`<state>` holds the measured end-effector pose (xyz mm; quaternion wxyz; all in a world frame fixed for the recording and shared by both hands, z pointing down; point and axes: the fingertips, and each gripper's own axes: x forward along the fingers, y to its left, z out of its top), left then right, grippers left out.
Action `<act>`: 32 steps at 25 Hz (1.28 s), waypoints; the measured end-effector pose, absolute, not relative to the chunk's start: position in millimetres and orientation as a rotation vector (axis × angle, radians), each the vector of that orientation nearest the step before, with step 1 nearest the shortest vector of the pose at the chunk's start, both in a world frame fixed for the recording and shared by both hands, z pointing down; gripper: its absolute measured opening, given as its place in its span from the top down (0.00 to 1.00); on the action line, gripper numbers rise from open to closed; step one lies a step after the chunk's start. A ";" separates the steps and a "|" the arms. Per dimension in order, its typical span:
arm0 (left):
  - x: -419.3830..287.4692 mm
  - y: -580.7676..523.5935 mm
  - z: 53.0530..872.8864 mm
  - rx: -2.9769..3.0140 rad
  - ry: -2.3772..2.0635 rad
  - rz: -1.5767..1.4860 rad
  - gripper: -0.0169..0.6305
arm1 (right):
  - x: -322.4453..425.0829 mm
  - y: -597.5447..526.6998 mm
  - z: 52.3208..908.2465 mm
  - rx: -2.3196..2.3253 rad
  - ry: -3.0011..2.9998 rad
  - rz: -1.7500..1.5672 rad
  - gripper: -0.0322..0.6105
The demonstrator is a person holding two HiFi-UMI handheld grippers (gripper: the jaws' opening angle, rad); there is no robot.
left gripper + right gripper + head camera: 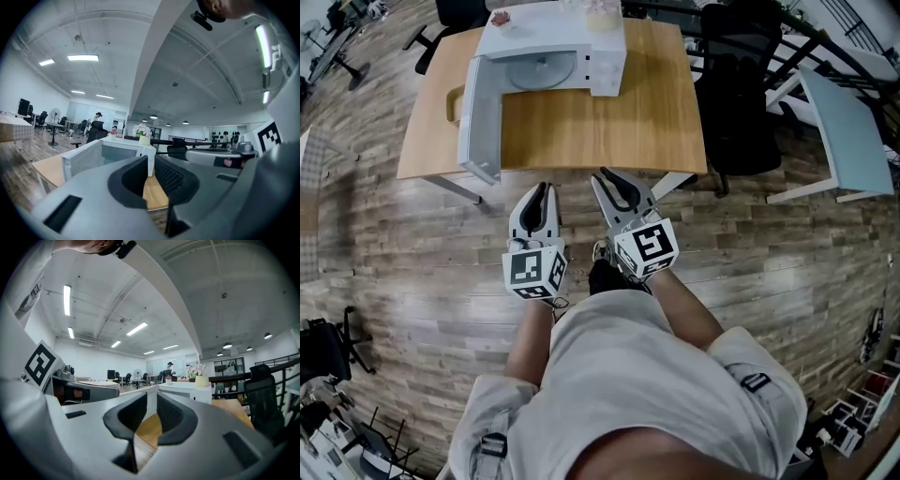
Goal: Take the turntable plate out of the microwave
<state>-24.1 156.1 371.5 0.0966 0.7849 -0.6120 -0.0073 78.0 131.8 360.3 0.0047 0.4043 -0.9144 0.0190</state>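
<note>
Your left gripper [543,192] and right gripper [605,180] are near the table [609,131]. Their fingers are a little apart and hold nothing. The plate [542,70] lies inside the microwave [605,56], whose door [480,117] is open.

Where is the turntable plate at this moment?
In the head view, the turntable plate sits inside the open microwave, far across the wooden table, right of the swung-out door.

You face a wooden tabletop [609,131] standing on plank flooring [787,253], with a black office chair [741,84] just beside its right edge and a pale table [848,131] further right
</note>
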 end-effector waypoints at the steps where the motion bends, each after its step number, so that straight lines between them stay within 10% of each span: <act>1: -22.4 143.8 372.7 2.320 -1.808 -0.018 0.90 | 79.5 119.8 361.2 1.265 -2.864 0.068 0.84; 32: -65.1 -80.6 450.5 2.239 -1.554 0.056 0.90 | 39.2 -80.2 452.3 1.373 -2.655 0.425 0.84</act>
